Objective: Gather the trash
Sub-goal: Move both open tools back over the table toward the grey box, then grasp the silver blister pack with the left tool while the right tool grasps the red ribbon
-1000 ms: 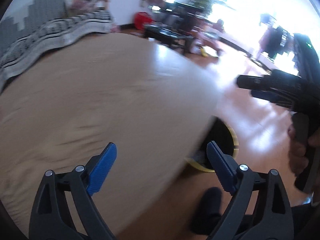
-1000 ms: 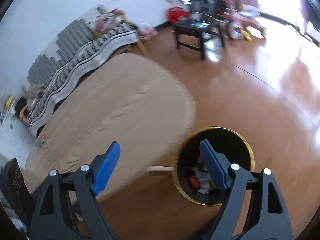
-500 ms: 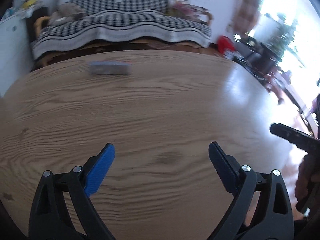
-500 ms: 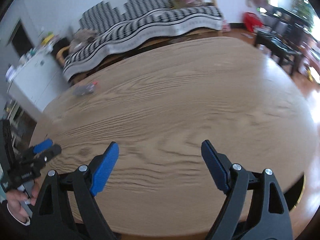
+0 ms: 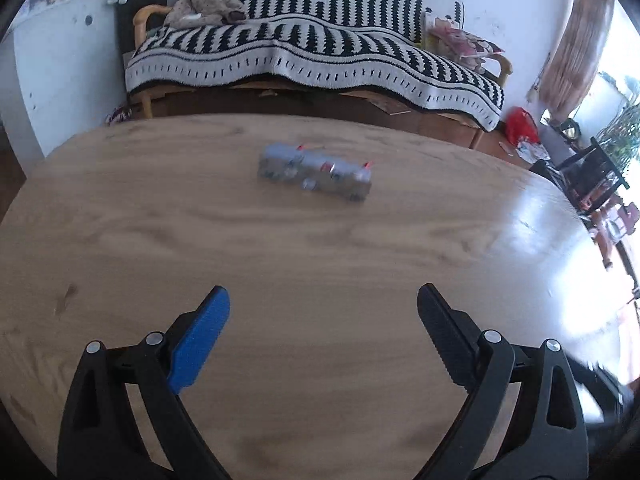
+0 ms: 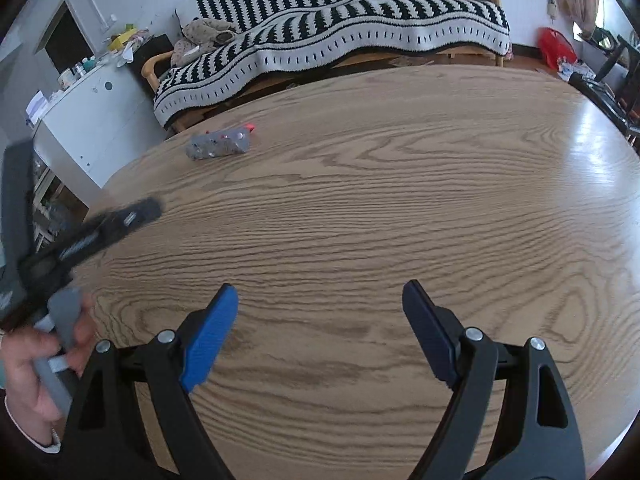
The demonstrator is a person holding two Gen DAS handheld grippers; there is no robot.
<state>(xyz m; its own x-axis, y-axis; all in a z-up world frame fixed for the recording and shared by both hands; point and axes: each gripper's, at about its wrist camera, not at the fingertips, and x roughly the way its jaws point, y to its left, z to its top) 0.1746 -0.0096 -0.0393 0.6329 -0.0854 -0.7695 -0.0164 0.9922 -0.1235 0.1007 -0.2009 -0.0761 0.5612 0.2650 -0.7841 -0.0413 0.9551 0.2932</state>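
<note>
A flat silver wrapper with red bits (image 5: 314,172) lies on the far half of the oval wooden table (image 5: 280,260), well ahead of my left gripper (image 5: 322,308), which is open with nothing between its fingers. In the right wrist view the same wrapper (image 6: 219,145) sits at the table's far left, far from my right gripper (image 6: 320,304), also open and empty above the bare wood (image 6: 400,220). The left gripper's body (image 6: 92,236) shows blurred at the left edge there, held by a hand (image 6: 36,364).
A sofa under a black-and-white striped blanket (image 5: 320,52) stands behind the table. A white cabinet (image 6: 92,120) is at the left, a red bag (image 5: 520,124) on the floor and dark chairs (image 5: 592,176) at the right.
Both views have swung from the floor and the black, gold-rimmed bin at the table's right end to the table top facing the sofa. The silver wrapper has come into view and grown nearer.
</note>
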